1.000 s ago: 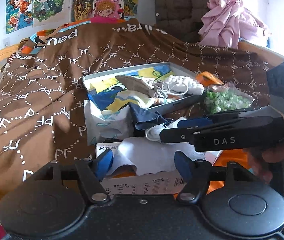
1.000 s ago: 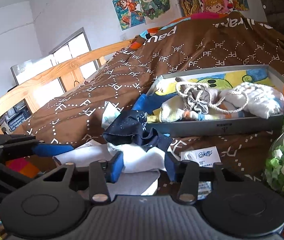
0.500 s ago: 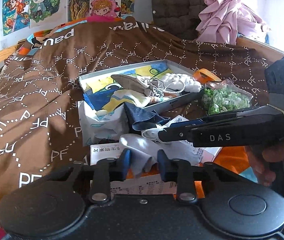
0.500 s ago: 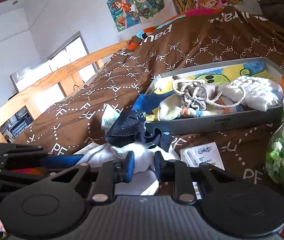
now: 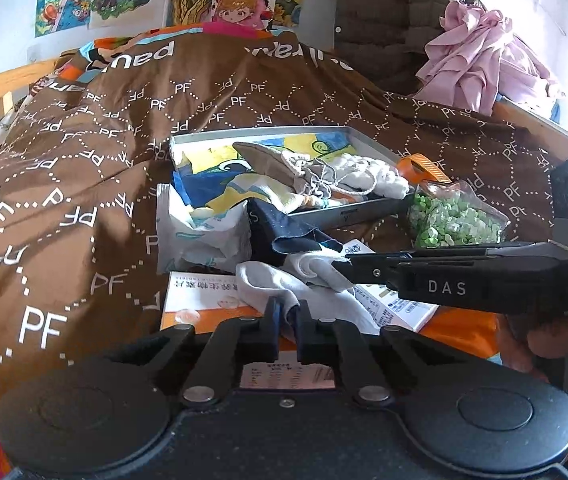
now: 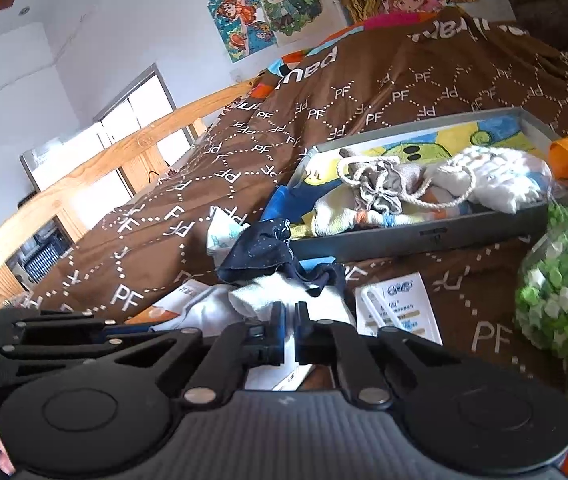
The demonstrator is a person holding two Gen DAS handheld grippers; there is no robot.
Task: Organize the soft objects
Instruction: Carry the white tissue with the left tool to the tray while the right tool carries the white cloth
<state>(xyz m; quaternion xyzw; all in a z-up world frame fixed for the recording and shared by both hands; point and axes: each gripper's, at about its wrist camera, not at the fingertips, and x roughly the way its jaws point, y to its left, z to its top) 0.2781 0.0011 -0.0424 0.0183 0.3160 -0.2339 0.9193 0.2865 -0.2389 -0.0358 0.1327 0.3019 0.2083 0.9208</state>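
A: Bed [image 5: 84,184] — brown quilt with a white "PF" print, wooden rail along the side.

B: Directly on it?

A: Grey tray [image 5: 357,211] of cloths, bag of green bits [image 5: 455,224] beside it, white packet [image 5: 200,236], printed box [image 5: 204,300], small leaflet [image 6: 397,308], dark blue cloth [image 6: 268,256].

White "PF" letters [image 5: 40,326] repeat inside dotted diamonds all over the brown quilted bed cover [image 5: 96,184], many of them upside down or turned. Larger white lettering near its top edge, upper middle of the left wrist view, is too folded to read. "DAS" [image 5: 446,288] stands in pale letters on the black body of the right tool [image 5: 339,267], at right. The cartoon poster [image 5: 240,0] on the wall carries a title too blurred to read surely. Small print on the white-and-orange cardboard box [image 5: 200,300] is illegible.
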